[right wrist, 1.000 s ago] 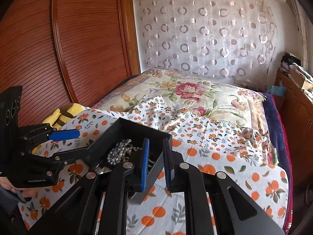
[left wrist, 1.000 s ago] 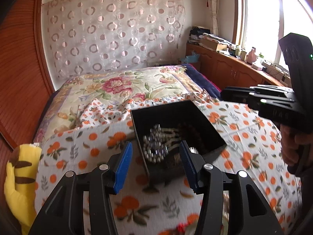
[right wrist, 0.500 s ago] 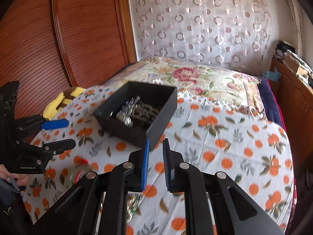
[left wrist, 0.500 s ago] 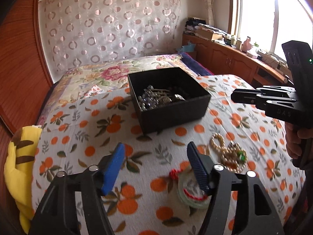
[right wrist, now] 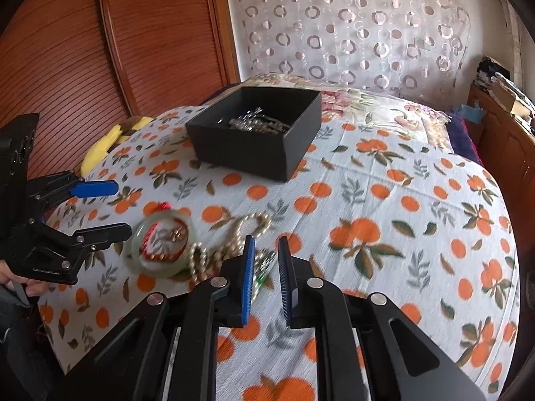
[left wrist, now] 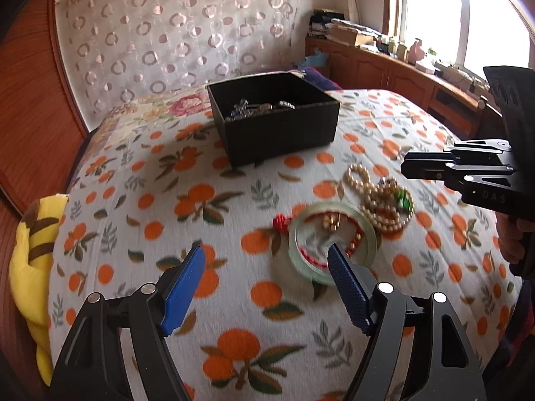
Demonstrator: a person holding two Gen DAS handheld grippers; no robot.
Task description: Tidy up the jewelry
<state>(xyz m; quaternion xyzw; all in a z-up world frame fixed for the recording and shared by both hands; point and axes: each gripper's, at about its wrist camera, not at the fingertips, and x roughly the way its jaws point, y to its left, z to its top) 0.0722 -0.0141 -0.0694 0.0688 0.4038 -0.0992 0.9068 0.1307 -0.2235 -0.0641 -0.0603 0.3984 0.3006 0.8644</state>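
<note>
The right gripper (left wrist: 406,166) reads "DAS"; its jaws are nearly closed, holding nothing. The left gripper (left wrist: 265,262) has just been opening wide, empty. A smooth green bangle (left wrist: 332,242) and bumpy pearl necklace (left wrist: 367,193) lie on the orange-print cloth (left wrist: 167,200), near the square black box (left wrist: 274,123).

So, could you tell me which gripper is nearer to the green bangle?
Left. The left gripper, jaws just opened, hangs beside the green bangle; the right gripper is past it, over the pearl necklace.
</note>
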